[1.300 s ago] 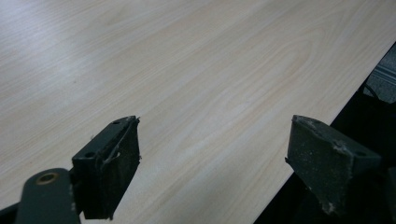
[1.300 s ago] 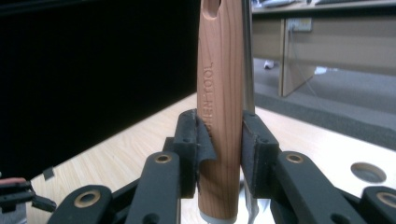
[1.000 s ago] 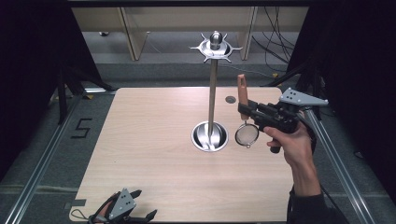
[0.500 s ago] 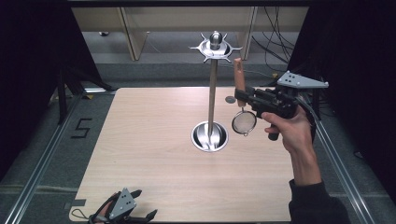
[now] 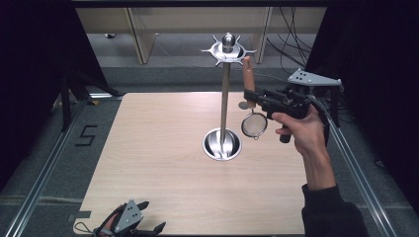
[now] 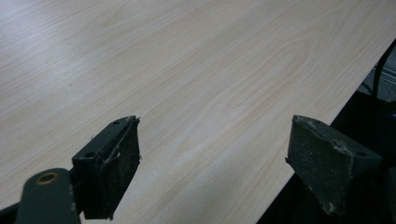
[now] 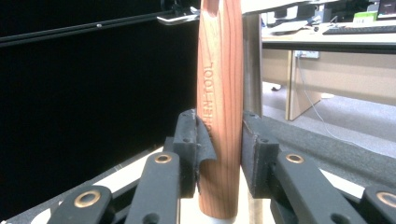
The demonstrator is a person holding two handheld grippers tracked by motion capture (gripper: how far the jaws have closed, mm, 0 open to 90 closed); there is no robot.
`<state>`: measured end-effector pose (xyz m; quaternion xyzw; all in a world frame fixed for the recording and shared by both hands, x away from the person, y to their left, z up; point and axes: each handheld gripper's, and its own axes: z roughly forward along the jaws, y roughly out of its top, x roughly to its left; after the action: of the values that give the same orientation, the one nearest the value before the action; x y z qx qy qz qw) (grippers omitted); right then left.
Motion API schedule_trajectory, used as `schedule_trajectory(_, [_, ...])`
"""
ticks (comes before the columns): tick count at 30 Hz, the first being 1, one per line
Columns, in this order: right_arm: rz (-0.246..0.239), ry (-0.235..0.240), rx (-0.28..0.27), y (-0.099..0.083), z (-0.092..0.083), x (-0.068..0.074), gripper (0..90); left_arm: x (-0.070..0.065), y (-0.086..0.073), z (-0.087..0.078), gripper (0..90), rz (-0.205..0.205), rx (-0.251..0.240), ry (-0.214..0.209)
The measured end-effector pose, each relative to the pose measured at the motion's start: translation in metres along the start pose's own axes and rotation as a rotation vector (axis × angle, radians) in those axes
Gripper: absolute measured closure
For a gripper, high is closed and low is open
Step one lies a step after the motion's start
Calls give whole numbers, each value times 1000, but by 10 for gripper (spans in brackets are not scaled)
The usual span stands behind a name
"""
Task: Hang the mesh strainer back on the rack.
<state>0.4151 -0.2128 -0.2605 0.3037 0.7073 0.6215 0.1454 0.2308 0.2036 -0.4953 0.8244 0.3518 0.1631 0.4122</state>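
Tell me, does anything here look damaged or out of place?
Yes, one small thing: on the right tongs, which grip the strainer's wooden handle, the left pad has a torn, curled edge peeling away. The utensil stand stands upright, and nothing is spilled on the table.

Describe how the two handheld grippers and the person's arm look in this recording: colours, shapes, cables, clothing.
Both grippers are black pistol-shaped tools with a grey three-cornered plate on top. The right gripper trails a black cable; its jaws are black bars with brass-coloured rivets and worn dark pads. The left gripper has the same scuffed, frayed pads. The right forearm is bare above a dark sleeve.
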Motion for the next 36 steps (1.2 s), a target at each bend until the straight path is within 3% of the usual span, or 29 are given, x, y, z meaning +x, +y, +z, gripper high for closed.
schedule_trajectory(2, [-15,-1,-5,0,2,-4,712,-1,0,1,164,-5,-4,2])
schedule_trajectory(3, [7,2,7,-1,2,-4,712,-1,0,1,164,-4,-2,2])
schedule_trajectory(8, [-2,17,5,-1,6,-5,712,0,0,0,164,7,4,3])
schedule_trajectory(13, [25,18,15,-2,10,-6,712,-1,0,0,164,-2,-2,-1])
schedule_trajectory(14, [10,20,10,-2,11,-8,712,0,0,0,164,-2,2,-5])
schedule_trajectory(15, [41,16,25,-2,11,-6,712,0,0,0,164,-2,1,-6])
schedule_trajectory(16, [21,16,17,-2,12,-8,712,0,0,0,164,-2,1,-4])
schedule_trajectory(31, [78,43,18,-9,23,-13,686,1,0,0,163,10,7,-6])
schedule_trajectory(36, [72,52,7,-11,24,-15,687,0,-1,1,162,9,3,-2])
